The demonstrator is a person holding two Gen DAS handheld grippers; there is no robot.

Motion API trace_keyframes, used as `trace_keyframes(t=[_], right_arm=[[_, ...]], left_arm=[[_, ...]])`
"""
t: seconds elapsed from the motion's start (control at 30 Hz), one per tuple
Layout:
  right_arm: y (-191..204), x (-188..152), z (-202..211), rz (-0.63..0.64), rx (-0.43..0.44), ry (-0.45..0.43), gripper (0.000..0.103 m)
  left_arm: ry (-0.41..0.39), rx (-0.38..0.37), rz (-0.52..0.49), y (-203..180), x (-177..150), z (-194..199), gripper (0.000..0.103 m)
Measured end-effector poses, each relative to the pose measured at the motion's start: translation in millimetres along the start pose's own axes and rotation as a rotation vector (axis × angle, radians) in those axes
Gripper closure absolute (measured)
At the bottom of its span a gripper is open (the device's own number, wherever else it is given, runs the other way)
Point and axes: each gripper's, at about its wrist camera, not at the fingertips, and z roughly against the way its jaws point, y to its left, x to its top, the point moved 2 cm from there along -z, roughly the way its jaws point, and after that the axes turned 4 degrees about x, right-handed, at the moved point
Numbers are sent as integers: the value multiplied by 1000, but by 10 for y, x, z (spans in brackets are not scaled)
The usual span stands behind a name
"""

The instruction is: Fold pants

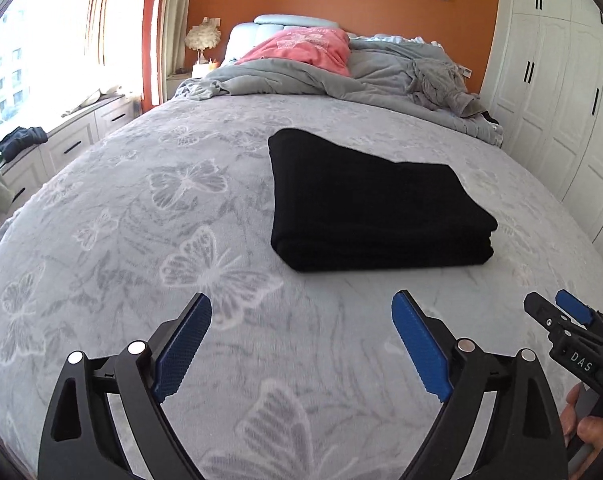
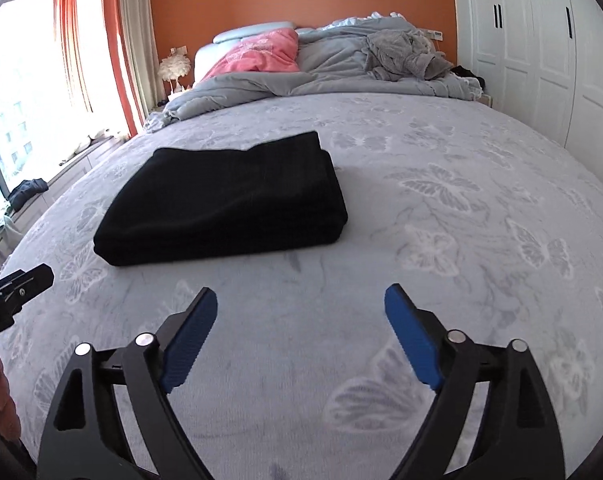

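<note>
Lying as a compact, layered rectangle on the grey butterfly-print bedspread (image 1: 141, 240), the black knit pants (image 1: 377, 204) sit right of centre in the left wrist frame and left of centre in the right. Folding appears complete — edges stacked, nothing trailing. Left tool (image 1: 301, 320) and right tool (image 2: 300, 312) both stand wide open, empty, short of the bundle — at most a tidy-up remains.
</note>
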Motion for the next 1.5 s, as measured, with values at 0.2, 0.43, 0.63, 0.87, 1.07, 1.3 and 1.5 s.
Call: trace_keyframes(t=[0.2,0.43,0.63,0.87,1.07,1.3,1.5], right_arm=[[-119,-220,-67,-90,7,36,14],[-74,-313,-60,-41,-21,27,14],[-53,-331,-62,-26,-19,33,14],[23,-328,-70,18,-37,31,14],[61,-335,-81,37,-40,36,14],[65,-337,-84,36,-42,38,14],[59,-334,-86,33,-42,37,13]], left_arm=[[-7,37,41,-30,-254,-103,14],[-70,58,-96,-245,-288,-128,14],[-50,43,-70,-186,-286,-184,14],[-38,46,-91,-218,-298,-215,15],[-34,50,-127,-282,-310,-227,15],[-22,52,-125,-278,-307,-252,18],[-20,72,-117,-258,-317,-261,19]])
